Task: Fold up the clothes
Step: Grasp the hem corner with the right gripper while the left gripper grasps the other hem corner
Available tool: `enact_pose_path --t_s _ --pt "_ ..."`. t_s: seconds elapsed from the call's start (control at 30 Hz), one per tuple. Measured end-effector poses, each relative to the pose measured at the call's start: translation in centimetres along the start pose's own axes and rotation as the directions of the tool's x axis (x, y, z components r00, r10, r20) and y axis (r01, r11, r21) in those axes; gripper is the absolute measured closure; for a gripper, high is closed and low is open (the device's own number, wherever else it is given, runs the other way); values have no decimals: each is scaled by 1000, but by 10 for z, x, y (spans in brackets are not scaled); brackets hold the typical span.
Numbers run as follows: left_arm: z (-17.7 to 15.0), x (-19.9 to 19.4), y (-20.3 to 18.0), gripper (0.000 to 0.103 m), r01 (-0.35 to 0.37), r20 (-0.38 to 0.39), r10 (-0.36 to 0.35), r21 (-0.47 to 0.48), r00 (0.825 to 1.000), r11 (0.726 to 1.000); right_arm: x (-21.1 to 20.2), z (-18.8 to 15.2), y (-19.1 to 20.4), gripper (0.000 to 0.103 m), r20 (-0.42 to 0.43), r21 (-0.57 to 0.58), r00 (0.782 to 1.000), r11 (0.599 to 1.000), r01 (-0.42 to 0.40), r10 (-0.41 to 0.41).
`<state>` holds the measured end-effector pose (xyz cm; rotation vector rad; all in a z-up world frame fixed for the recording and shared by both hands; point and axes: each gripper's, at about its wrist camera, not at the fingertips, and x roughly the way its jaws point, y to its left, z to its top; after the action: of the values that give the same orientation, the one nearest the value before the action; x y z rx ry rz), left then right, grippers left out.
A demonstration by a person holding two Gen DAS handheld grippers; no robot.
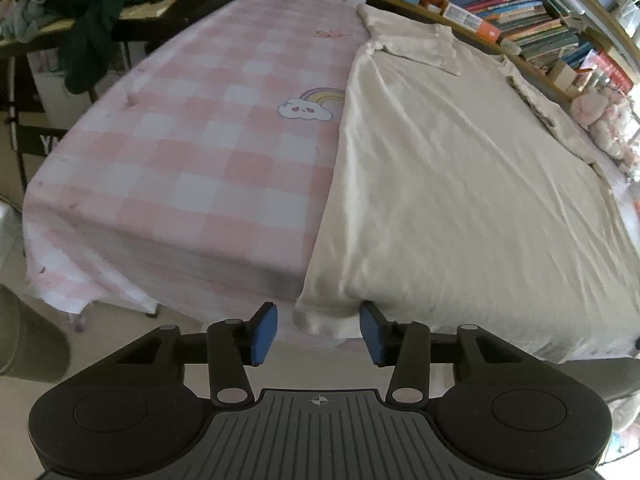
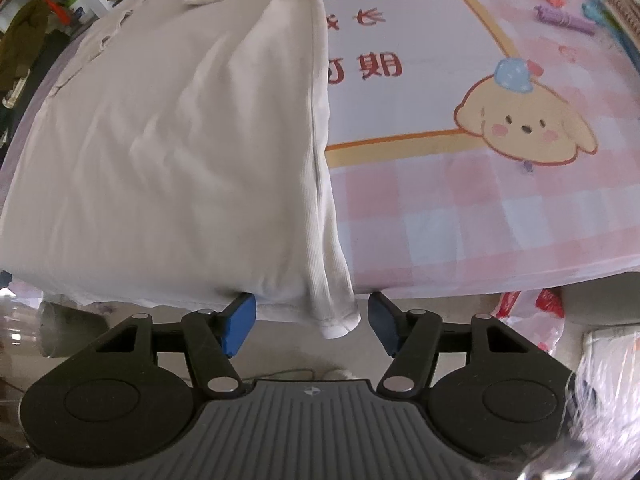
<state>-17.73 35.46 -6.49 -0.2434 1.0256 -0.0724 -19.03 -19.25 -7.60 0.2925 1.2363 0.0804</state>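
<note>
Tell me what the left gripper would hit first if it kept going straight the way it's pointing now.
Most likely the near hem corner of the cream shirt, which hangs over the bed edge between the open pads of the left gripper. Depth is hard to judge here, but nothing else shows in front of it.

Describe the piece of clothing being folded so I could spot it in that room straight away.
Find the bed with the pink-and-white checked sheet. Spread flat on it lies a cream shirt, its bottom edge hanging over the near side. It is the only plain, pale garment there; the sheet around it carries cartoon prints, such as a rainbow cloud.
</note>
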Motion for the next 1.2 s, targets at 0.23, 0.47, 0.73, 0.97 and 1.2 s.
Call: enact_pose_path --t_s 0.23,0.47,0.73,0.97,1.2 --pt "3 5 5 92 93 -36 -93 -13 995 996 1 1 0 85 -24 -9 997 998 -67 67" --pt "-3 -8 2 99 142 -30 -141 33 990 989 -24 -9 -10 95 40 6 995 995 -97 96" --pt "-7 -23 8 100 191 -20 -191 13 981 981 -44 -17 -3 95 69 -13 993 995 -97 97" --pt "-8 -23 15 100 222 -38 -222 -11 974 975 -56 -20 -10 95 82 19 992 995 -102 100" --pt "0 -32 29 101 286 -13 -289 -95 957 953 -69 -28 -7 95 123 81 984 987 -140 129"
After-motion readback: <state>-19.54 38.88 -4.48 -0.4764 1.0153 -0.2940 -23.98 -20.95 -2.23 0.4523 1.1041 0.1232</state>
